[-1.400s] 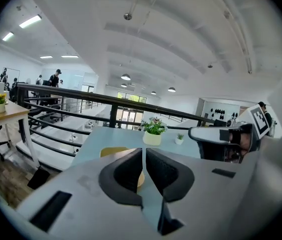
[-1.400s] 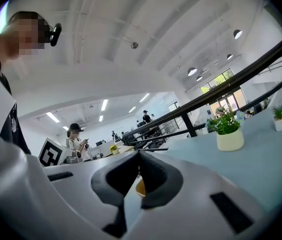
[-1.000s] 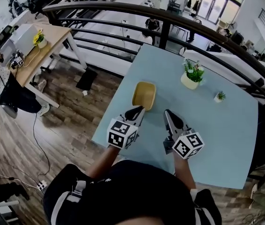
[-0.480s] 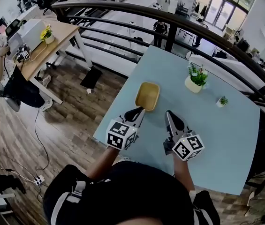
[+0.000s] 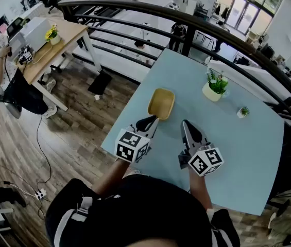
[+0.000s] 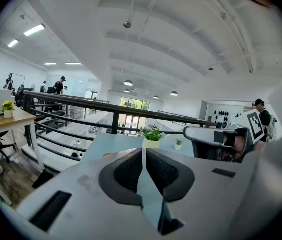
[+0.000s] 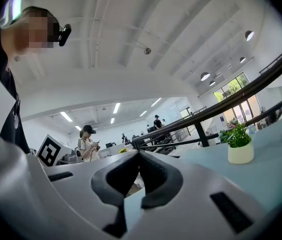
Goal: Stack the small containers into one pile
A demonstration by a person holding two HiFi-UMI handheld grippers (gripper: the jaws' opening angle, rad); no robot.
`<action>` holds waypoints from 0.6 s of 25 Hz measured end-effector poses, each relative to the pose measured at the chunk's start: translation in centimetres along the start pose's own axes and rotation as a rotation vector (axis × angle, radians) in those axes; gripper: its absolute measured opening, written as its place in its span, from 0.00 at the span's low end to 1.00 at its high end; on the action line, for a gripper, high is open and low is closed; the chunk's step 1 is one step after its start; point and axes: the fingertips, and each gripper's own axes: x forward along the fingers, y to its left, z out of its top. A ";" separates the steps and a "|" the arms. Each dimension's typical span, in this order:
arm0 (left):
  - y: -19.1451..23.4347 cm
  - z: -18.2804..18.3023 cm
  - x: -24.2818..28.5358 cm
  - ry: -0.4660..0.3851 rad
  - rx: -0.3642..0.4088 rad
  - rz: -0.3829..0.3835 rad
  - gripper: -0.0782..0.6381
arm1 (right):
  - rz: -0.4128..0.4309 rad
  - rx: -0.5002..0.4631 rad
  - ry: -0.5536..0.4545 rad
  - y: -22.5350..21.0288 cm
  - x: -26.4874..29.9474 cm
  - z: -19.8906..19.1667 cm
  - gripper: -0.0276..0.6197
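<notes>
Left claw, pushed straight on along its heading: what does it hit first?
Likely the yellow container: the shut left claw points at its near end, just short of it. Height is unclear, so it may skim over the rim.

Bright, even light is pouring from far glass doors [image 5: 236, 5] and white ceiling strip lamps [image 6: 33, 30]; fisheye distortion is bending edges.

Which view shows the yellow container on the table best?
The head view: the yellow container lies whole and unobstructed on the blue table, just past the left gripper. The left gripper view catches only a yellow sliver past its own body; the right gripper view does not show it.
</notes>
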 end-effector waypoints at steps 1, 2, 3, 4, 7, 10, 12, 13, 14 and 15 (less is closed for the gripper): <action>0.0 0.0 0.0 0.003 0.002 -0.001 0.15 | -0.002 0.005 -0.001 0.0 0.0 0.0 0.05; 0.0 -0.1 0.0 0.007 0.005 -0.002 0.15 | -0.003 0.010 -0.004 0.1 -0.1 0.0 0.05; 0.0 -0.2 -0.1 0.009 0.007 -0.002 0.15 | -0.002 0.015 -0.007 0.1 -0.1 0.0 0.05; 0.0 -0.2 -0.1 0.011 0.008 -0.001 0.15 | -0.001 0.020 -0.011 0.1 -0.1 -0.1 0.05; -0.1 -0.1 -0.1 0.014 0.010 0.002 0.15 | -0.001 0.027 -0.013 0.0 -0.2 0.0 0.05; -0.1 -0.2 -0.1 0.015 0.007 0.006 0.15 | 0.005 0.025 -0.012 0.0 -0.3 0.0 0.05; 0.0 -0.3 0.0 0.011 0.001 0.013 0.15 | 0.012 0.026 -0.012 -0.1 -0.3 -0.1 0.05; 0.0 -0.3 0.0 0.010 -0.003 0.015 0.15 | 0.014 0.027 -0.013 -0.1 -0.3 -0.1 0.05; -0.1 -0.3 0.0 0.009 -0.004 0.016 0.15 | 0.016 0.027 -0.012 -0.1 -0.3 -0.1 0.05; -0.2 -0.3 0.0 0.009 -0.004 0.017 0.15 | 0.017 0.027 -0.011 -0.1 -0.4 -0.1 0.05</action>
